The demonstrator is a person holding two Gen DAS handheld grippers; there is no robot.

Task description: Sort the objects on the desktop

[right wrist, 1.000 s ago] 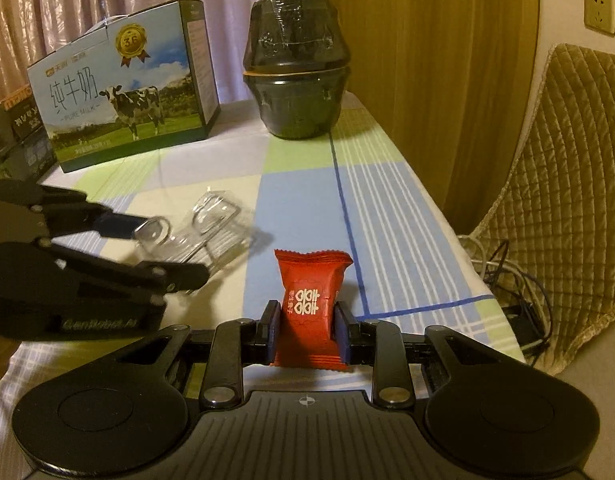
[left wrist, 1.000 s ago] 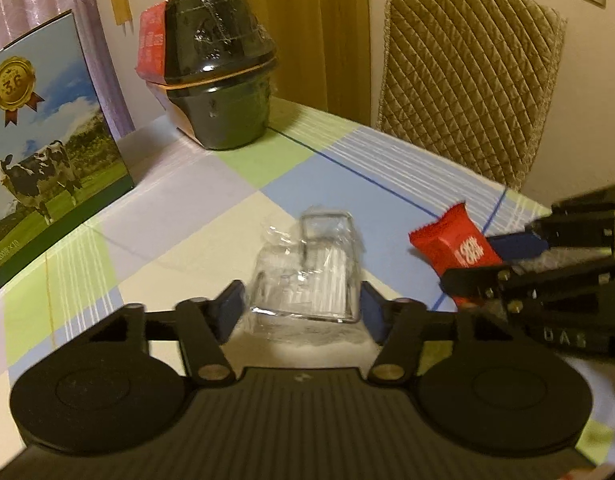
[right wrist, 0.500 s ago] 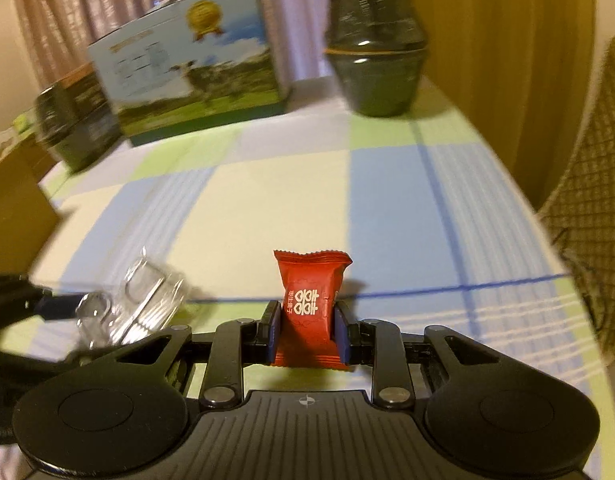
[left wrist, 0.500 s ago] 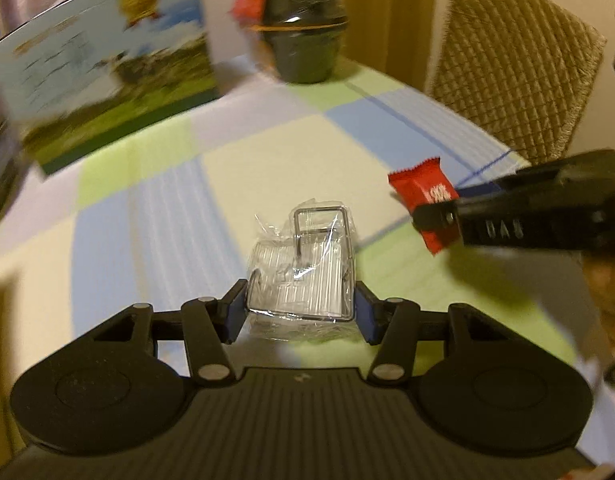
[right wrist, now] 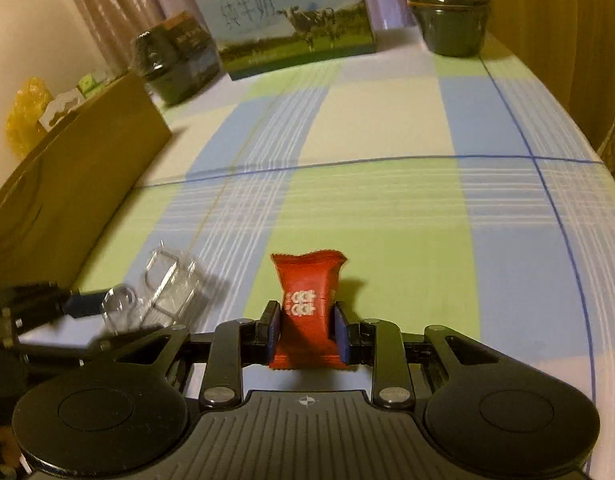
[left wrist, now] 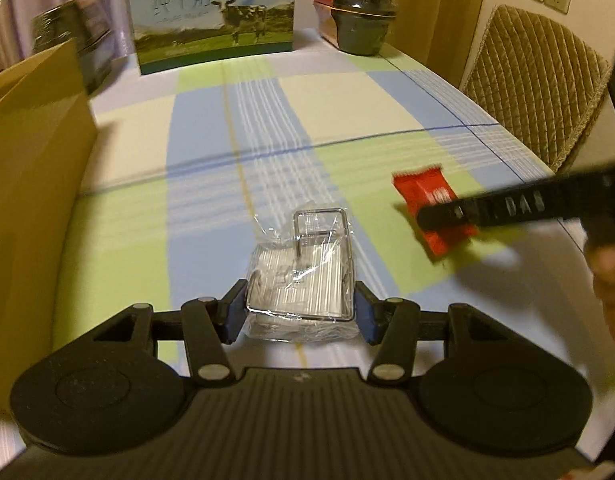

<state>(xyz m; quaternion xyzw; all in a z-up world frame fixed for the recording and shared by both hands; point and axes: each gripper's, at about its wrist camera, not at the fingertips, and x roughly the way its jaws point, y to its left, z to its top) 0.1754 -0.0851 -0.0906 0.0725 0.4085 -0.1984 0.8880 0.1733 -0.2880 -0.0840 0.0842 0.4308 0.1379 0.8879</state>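
Note:
My left gripper (left wrist: 299,312) is shut on a clear plastic packet with a metal clip inside (left wrist: 303,276), held above the checked tablecloth. The packet also shows in the right wrist view (right wrist: 163,296), at the lower left. My right gripper (right wrist: 303,332) is shut on a red candy packet (right wrist: 307,300), upright between the blue pads. The candy also shows in the left wrist view (left wrist: 431,208), to the right, gripped by the right gripper (left wrist: 443,212).
An open cardboard box (left wrist: 31,184) stands at the table's left edge; it also shows in the right wrist view (right wrist: 67,184). A milk carton box (left wrist: 215,12), a dark wrapped jar (left wrist: 363,20) and dark packages (right wrist: 175,60) stand at the back. A quilted chair (left wrist: 539,96) is to the right.
Both grippers have swung left with their loads and pulled back toward the table's near end. The cardboard box has come into view on the left. Both grips are unchanged.

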